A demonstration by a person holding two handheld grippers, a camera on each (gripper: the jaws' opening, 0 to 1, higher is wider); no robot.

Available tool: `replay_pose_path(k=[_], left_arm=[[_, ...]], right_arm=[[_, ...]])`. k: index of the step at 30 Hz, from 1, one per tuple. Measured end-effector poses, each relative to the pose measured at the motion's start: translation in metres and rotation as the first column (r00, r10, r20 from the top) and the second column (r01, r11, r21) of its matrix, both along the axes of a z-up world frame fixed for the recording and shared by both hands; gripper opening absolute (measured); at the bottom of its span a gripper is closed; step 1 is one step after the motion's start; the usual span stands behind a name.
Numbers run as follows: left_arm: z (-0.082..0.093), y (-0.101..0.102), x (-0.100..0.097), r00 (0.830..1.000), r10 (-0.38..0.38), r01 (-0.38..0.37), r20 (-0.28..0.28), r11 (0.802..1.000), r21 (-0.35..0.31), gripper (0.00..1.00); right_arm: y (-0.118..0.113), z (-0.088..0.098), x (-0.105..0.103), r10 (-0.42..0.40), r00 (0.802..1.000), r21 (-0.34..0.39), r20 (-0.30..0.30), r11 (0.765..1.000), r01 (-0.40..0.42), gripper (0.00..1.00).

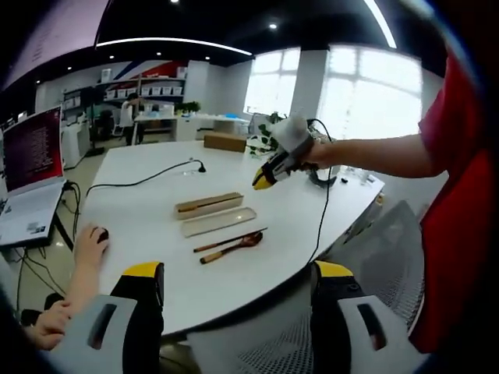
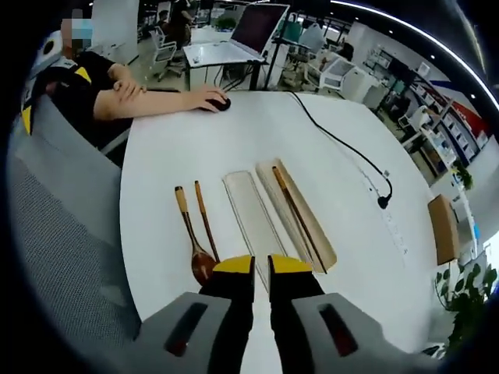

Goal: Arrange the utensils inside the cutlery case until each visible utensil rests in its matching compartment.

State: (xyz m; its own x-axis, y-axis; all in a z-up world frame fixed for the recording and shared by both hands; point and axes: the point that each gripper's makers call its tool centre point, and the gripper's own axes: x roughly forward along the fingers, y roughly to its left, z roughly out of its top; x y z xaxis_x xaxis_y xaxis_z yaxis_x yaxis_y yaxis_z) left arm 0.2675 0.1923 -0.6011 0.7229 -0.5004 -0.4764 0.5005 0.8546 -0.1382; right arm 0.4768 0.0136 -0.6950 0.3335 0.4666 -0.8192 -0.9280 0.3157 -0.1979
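above the bench (image 2: 156, 156) my right tool (image 2: 261, 265) hovers nearly closed, empty; left tool (image 1: 238, 280) open. next: grasp the wooden spoon (image 2: 192, 234) beside the cutlery case (image 2: 304, 210).

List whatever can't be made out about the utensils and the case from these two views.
- Wooden spoon: in the right gripper view its bowl is partly covered by the right gripper.
- Wooden case: compartment dividers are too small to tell in the left gripper view; it seems to hold one chopstick.
- Clear lid: its near end is hidden behind the right gripper.
- Loose chopstick: its tip is lost beside the spoon bowl.
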Motion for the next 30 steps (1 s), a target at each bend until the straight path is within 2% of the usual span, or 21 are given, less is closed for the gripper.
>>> replay_pose_path(k=[4,8,11,24,30], left_arm=[[-0.001,0.000,0.000,1.000,0.004,-0.004,-0.004,1.000,0.000,0.79],[-0.002,0.004,-0.001,1.000,0.017,-0.017,-0.007,1.000,-0.004,0.79],[-0.001,0.006,0.000,0.999,0.038,-0.038,-0.009,0.999,-0.035,0.80],[0.002,0.005,0.004,0.999,0.052,-0.052,-0.001,0.997,-0.049,0.80],[0.009,0.002,0.006,0.999,0.050,-0.048,0.016,0.995,-0.090,0.82]], right_arm=[[0.007,-0.015,-0.004,0.027,1.000,-0.027,-0.009,0.999,-0.027,0.06],[0.015,-0.016,-0.006,0.067,0.998,-0.039,-0.009,0.997,-0.068,0.06],[0.019,-0.020,-0.003,0.091,0.996,-0.055,-0.013,0.994,-0.092,0.07],[0.037,-0.034,-0.005,0.143,0.988,-0.069,-0.053,0.987,-0.146,0.07],[0.042,-0.051,-0.011,0.149,0.984,-0.082,-0.093,0.984,-0.157,0.08]])
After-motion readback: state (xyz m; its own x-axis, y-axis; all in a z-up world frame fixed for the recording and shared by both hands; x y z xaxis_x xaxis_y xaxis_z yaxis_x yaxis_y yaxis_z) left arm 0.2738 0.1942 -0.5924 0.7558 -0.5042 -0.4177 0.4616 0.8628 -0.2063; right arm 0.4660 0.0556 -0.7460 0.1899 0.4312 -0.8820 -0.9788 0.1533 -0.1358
